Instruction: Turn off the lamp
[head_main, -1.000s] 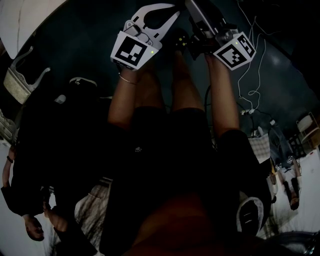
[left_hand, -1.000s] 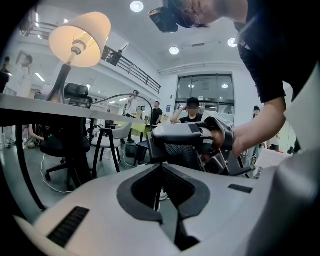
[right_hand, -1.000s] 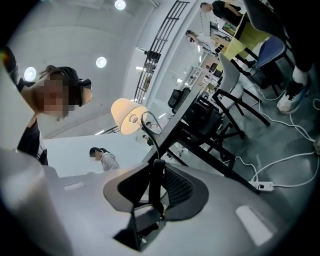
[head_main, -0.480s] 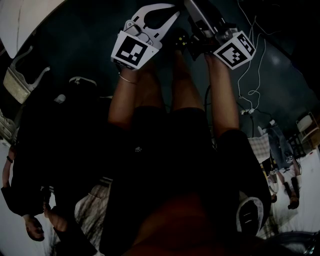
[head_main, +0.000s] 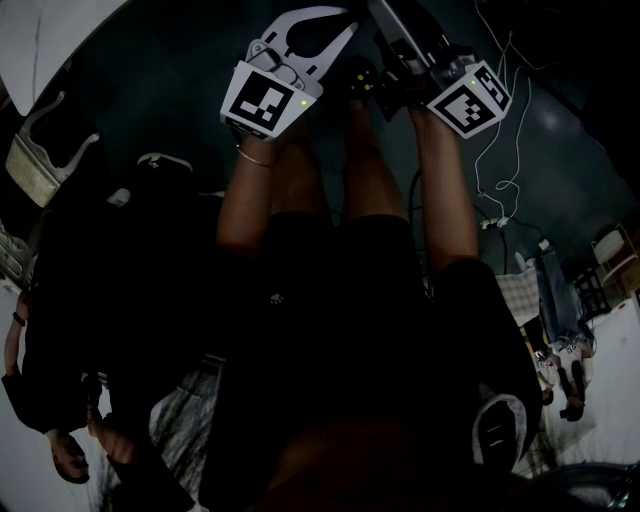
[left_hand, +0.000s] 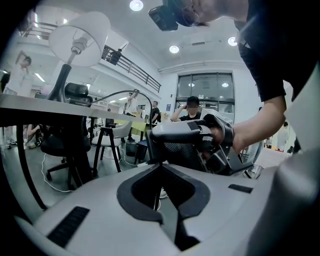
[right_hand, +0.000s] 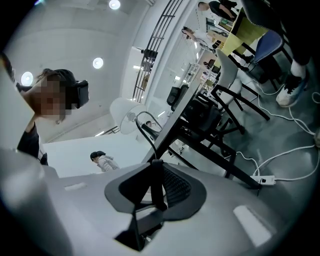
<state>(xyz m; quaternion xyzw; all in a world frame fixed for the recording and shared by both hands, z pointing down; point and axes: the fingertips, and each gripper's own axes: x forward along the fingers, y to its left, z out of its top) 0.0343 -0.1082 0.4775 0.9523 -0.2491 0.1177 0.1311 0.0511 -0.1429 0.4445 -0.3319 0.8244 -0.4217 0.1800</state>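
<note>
The step in hand looks like working the switch on the lead, not reaching for the lamp (left_hand: 80, 32) itself, which stands on the table (left_hand: 50, 106), above and well apart from both tools. The right gripper (right_hand: 156, 161) has its jaws drawn in on a black length of the cord (right_hand: 157, 185); they have just been closing, and the cord stands upright between them, pinched at the tips as far as I can judge. The left gripper (left_hand: 160, 165) is clenched with nothing plainly in it; the thin lead runs just past its tips, and I cannot tell whether they nip it. To do this well, squeeze squarely across the switch, keep the wrist level so the lead does not slide out sideways, and steady the slack instead of tugging, since a pull could drag the lamp along the tabletop. The lamp has a smooth white drum shade (left_hand: 92, 27) on a slim black stem (left_hand: 60, 82); the cord is thin, dark and springy, arching off the table edge; the jaws are broad matt grey plastic, tapering to a point round a diamond-shaped gap
</note>
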